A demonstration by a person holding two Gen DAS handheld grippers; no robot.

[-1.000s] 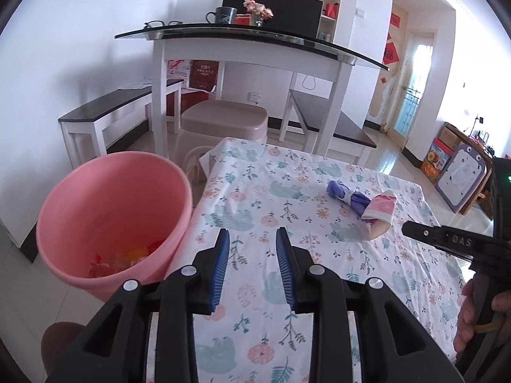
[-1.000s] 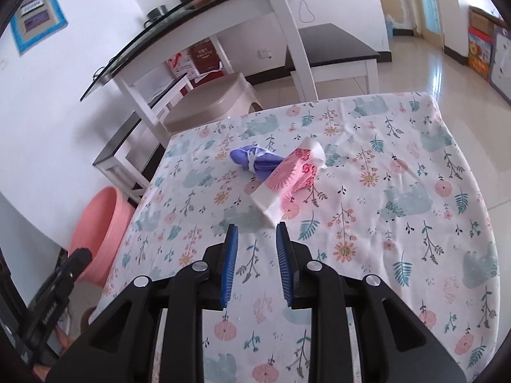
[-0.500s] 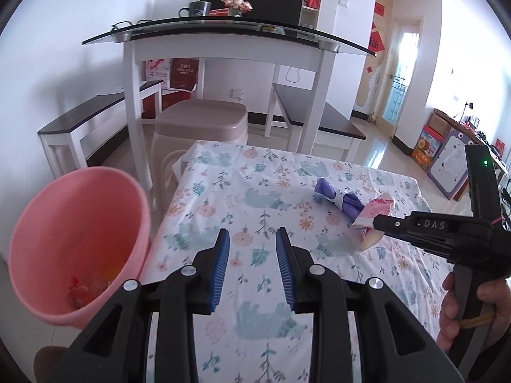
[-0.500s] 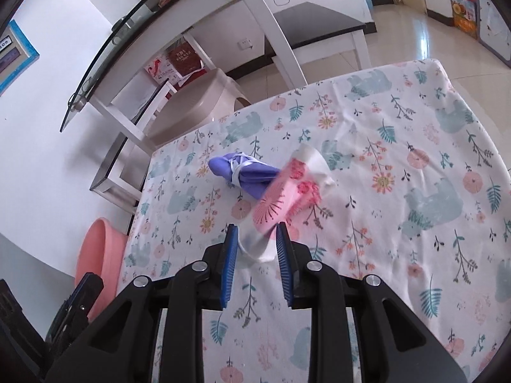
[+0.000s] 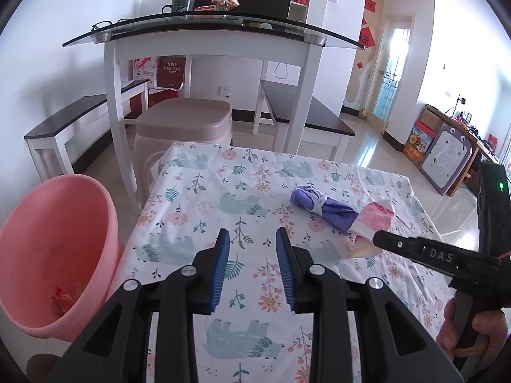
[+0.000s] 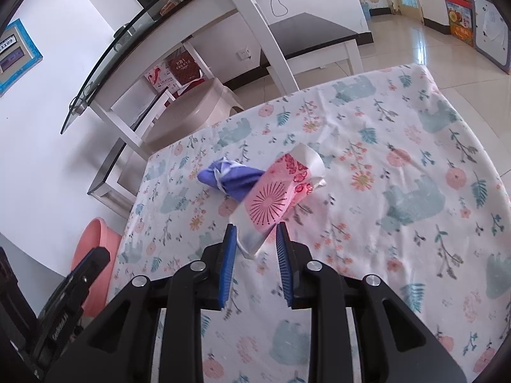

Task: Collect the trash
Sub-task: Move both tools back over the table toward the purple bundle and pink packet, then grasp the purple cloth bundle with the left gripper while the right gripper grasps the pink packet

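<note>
A pink and white wrapper (image 6: 277,197) lies on the floral tablecloth, its far end resting on a purple tied bundle (image 6: 230,178). My right gripper (image 6: 255,239) is open, and the wrapper's near white end sits between its blue pads without being pinched. In the left wrist view the wrapper (image 5: 373,223) and the bundle (image 5: 322,208) lie at the right, with the right gripper (image 5: 380,239) reaching over the wrapper. My left gripper (image 5: 252,249) is open and empty above the cloth. A pink bin (image 5: 54,249) with some trash inside stands left of the table.
The table (image 5: 223,191) carries a floral cloth. A beige plastic stool (image 5: 185,124) stands behind it, under a white glass-topped desk (image 5: 207,35) flanked by dark benches. The pink bin also shows in the right wrist view (image 6: 95,242). Boxes stand far right.
My right gripper has advanced to the wrapper, so its near end now lies between the open pads. My left gripper has swung right, away from the bin, toward the table's middle.
</note>
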